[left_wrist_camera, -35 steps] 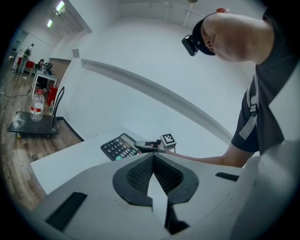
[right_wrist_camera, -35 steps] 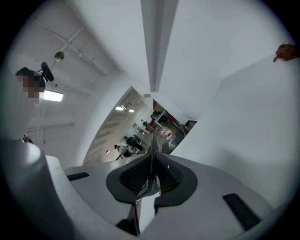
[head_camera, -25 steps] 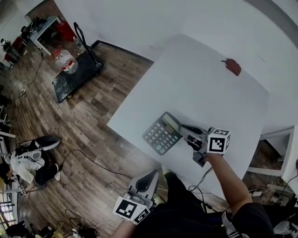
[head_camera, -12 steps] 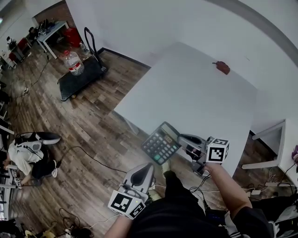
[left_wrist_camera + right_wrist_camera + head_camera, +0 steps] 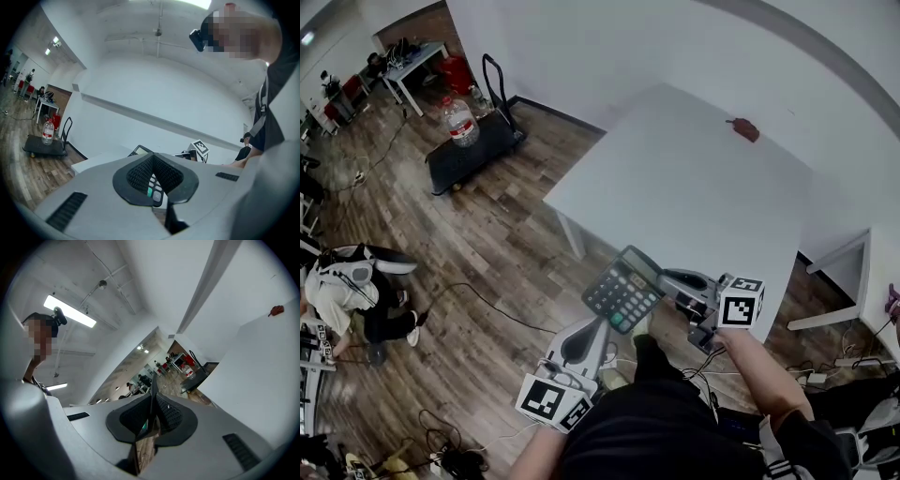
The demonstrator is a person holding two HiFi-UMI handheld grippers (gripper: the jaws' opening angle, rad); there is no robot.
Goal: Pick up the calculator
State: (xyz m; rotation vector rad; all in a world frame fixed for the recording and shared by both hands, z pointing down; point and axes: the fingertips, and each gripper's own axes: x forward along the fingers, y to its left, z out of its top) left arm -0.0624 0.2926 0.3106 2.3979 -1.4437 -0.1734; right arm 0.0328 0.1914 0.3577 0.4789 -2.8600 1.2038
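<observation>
The dark calculator (image 5: 623,289) with grey keys and one green key hangs in the air over the wooden floor, just off the near edge of the white table (image 5: 694,187). My right gripper (image 5: 667,278) is shut on its right edge; in the right gripper view the calculator (image 5: 153,385) shows edge-on, pinched between the black pads. My left gripper (image 5: 589,336) sits lower left of the calculator, apart from it, jaws shut with nothing in them. From the left gripper view the calculator (image 5: 140,151) shows beyond the pads, with the right gripper's marker cube (image 5: 200,147) behind it.
A small red-brown object (image 5: 744,130) lies at the table's far side. A black trolley (image 5: 473,150) carrying a water bottle (image 5: 461,120) stands on the floor at left. A person (image 5: 342,291) crouches at the far left. Cables trail over the floor.
The calculator lay on the table near its front edge with the right gripper on it; now it is lifted and drawn back off the table edge. The left gripper rose slightly.
</observation>
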